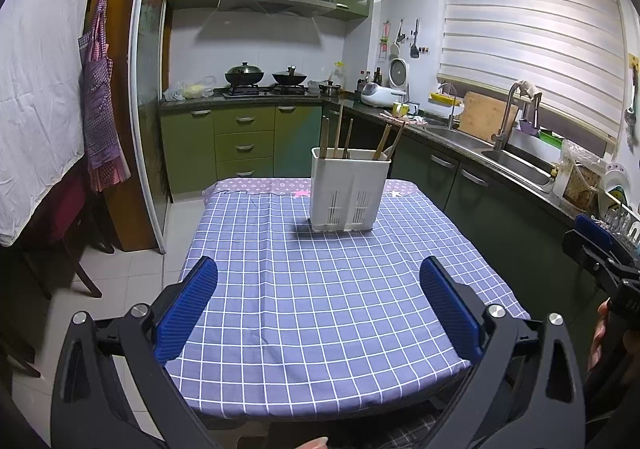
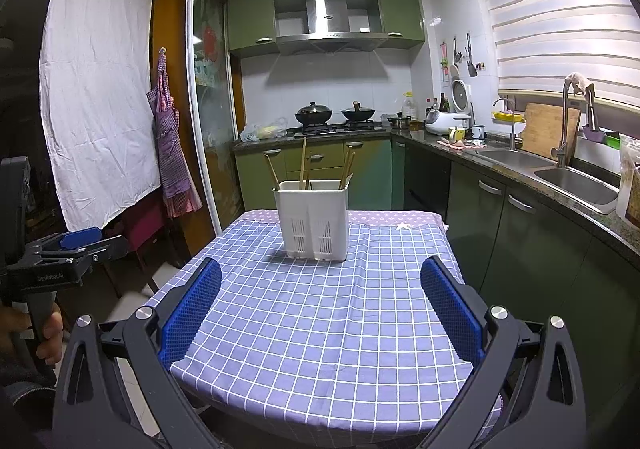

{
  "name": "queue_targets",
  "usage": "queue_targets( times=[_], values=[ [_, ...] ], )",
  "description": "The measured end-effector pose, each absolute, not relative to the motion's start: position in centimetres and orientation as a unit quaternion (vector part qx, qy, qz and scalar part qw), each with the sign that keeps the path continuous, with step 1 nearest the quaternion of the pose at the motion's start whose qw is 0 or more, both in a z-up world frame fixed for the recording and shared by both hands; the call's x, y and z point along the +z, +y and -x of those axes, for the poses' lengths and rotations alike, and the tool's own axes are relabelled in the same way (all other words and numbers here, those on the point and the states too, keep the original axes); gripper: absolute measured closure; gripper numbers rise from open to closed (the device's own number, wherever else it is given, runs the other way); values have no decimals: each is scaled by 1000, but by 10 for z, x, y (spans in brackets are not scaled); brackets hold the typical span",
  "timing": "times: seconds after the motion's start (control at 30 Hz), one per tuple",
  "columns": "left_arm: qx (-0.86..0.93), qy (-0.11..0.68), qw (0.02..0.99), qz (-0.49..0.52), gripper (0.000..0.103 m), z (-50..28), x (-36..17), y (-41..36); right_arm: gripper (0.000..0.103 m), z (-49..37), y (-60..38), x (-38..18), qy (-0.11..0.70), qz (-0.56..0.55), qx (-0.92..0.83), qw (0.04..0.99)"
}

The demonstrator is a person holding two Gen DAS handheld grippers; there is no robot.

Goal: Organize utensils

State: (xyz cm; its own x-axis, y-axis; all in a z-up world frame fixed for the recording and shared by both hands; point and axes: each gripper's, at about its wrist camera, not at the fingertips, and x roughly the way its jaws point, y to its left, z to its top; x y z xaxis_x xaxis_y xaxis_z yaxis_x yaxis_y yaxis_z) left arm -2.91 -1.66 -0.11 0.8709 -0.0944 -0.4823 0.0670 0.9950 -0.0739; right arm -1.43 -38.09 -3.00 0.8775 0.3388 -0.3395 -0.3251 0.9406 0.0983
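Note:
A white plastic utensil holder [image 1: 349, 189] stands upright at the far end of the table with the blue checked cloth [image 1: 320, 309]. Several wooden chopsticks [image 1: 343, 133] stick up out of it. It also shows in the right wrist view [image 2: 313, 219], with the chopsticks [image 2: 304, 165] in it. My left gripper [image 1: 319, 313] is open and empty, held over the near half of the table. My right gripper [image 2: 320, 313] is open and empty over the near half too. Each gripper shows at the edge of the other's view, the right one [image 1: 600, 253] and the left one [image 2: 76, 245].
The kitchen counter with a double sink [image 2: 560, 173] and tap runs along the right of the table. A stove with two woks [image 1: 264, 77] is at the back. A chair [image 1: 60, 241] and hanging apron [image 1: 100, 97] are at the left. Floor tiles lie left of the table.

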Motion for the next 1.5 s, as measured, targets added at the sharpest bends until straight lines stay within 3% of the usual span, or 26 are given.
queue_targets(
  times=[1.5],
  values=[
    [-23, 248, 968, 21, 7, 20, -5, -12, 5, 3, -380, -42, 197, -16, 181, 963]
  ],
)
